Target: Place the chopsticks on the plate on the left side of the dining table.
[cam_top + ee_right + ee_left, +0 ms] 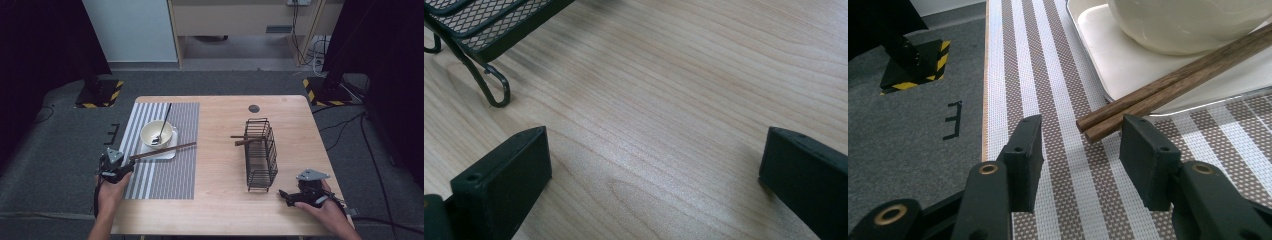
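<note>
A pair of dark wooden chopsticks leans on a white square plate, their near ends resting on the striped placemat. A cream bowl with a dark spoon stands on that plate. My left gripper is open, its jaws on either side of the chopsticks' near ends without touching them. At the table's front right my right gripper is wide open over bare wood, holding nothing.
A black wire rack stands right of centre on the wooden table, with brown sticks poking out of its left side. Its foot is just ahead of my right gripper. A dark round spot marks the table's far edge.
</note>
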